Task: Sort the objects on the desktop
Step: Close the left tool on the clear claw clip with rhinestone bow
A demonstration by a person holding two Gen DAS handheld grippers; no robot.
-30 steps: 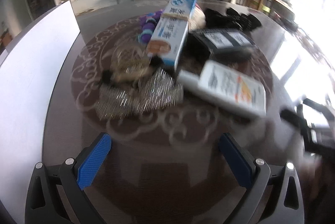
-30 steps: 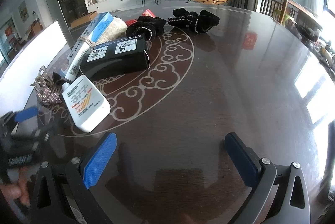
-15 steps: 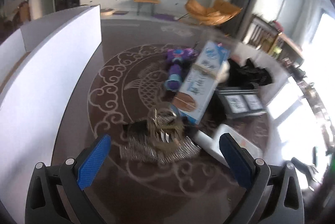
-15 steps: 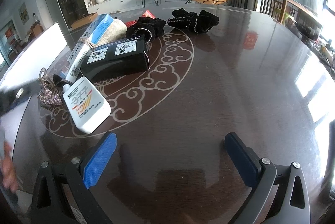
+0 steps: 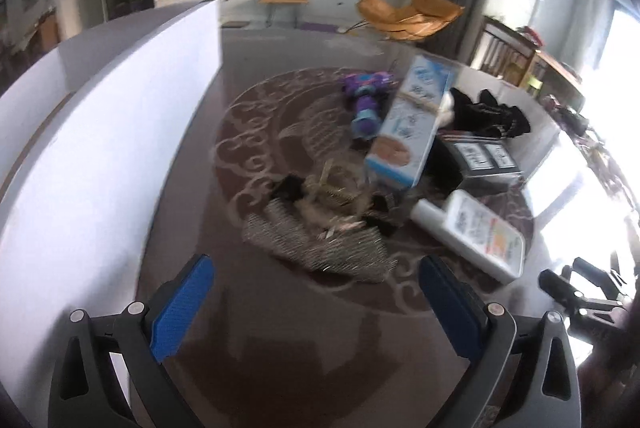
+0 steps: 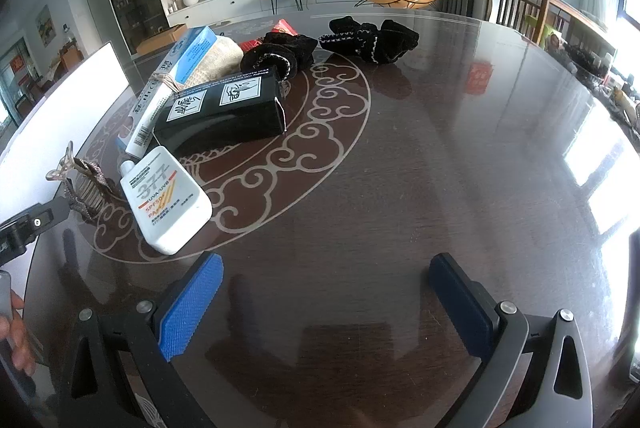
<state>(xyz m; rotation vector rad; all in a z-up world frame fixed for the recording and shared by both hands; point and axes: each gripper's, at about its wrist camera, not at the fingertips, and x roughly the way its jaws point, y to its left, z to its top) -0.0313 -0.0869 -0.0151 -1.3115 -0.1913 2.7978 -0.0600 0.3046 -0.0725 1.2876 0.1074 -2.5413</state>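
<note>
White flat plastic sunscreen tube lies on the dark glossy table, cap pointing away toward the black rectangular box. Left gripper and right gripper hover spread, empty.

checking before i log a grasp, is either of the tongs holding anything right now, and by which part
Nothing is held. The left tongs are open and empty above the table, short of the glittery hair clips. The right tongs are open too, over bare table.

Left gripper pulled back and swung left since a second ago; white bin wall now looms closer.
</note>
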